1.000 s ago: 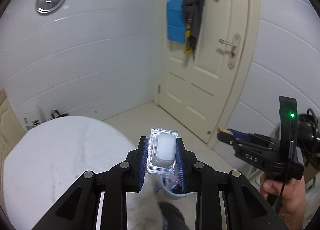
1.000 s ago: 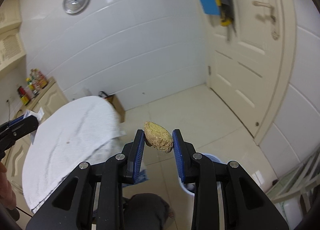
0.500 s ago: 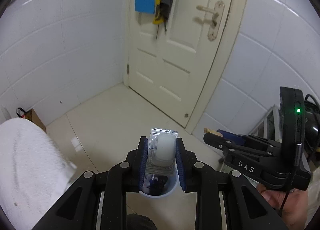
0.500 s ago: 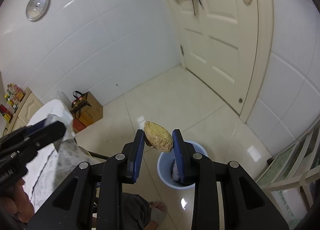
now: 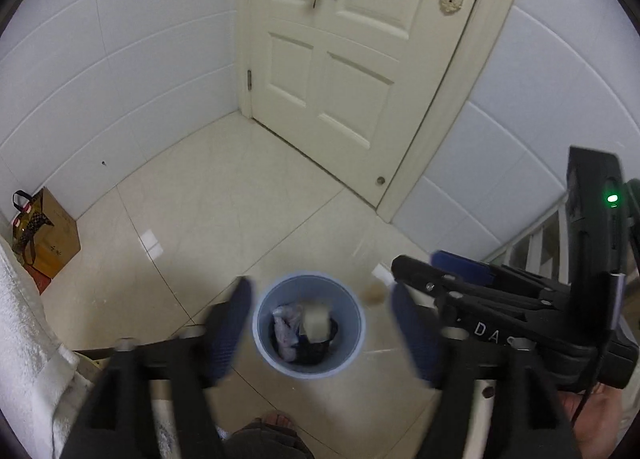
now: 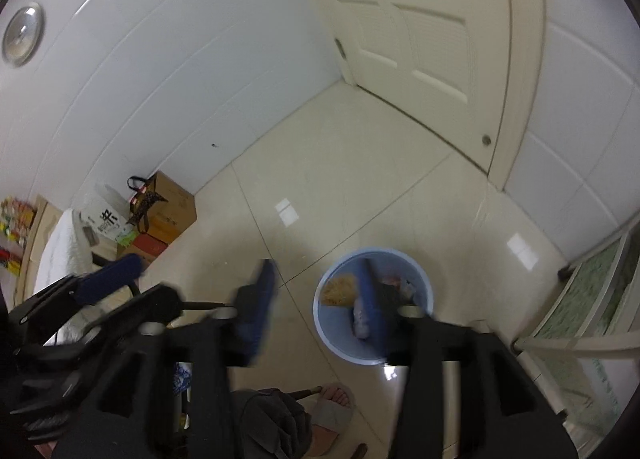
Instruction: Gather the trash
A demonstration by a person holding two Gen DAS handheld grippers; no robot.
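Both pieces of trash are leaving my grippers: the white packet (image 5: 316, 321) is dropping inside the blue bin (image 5: 264, 343), the yellow-brown lump (image 6: 340, 290) at its rim. My left gripper (image 5: 320, 333) and right gripper (image 6: 316, 311) are gaping apart, having just been opening, nothing between them.

door (image 5: 340, 71): cream, panelled, shut
cardboard box (image 6: 172, 215): against the wall tiles
round wall fitting (image 6: 22, 35): metal
floor (image 5: 224, 195): glossy pale tiles
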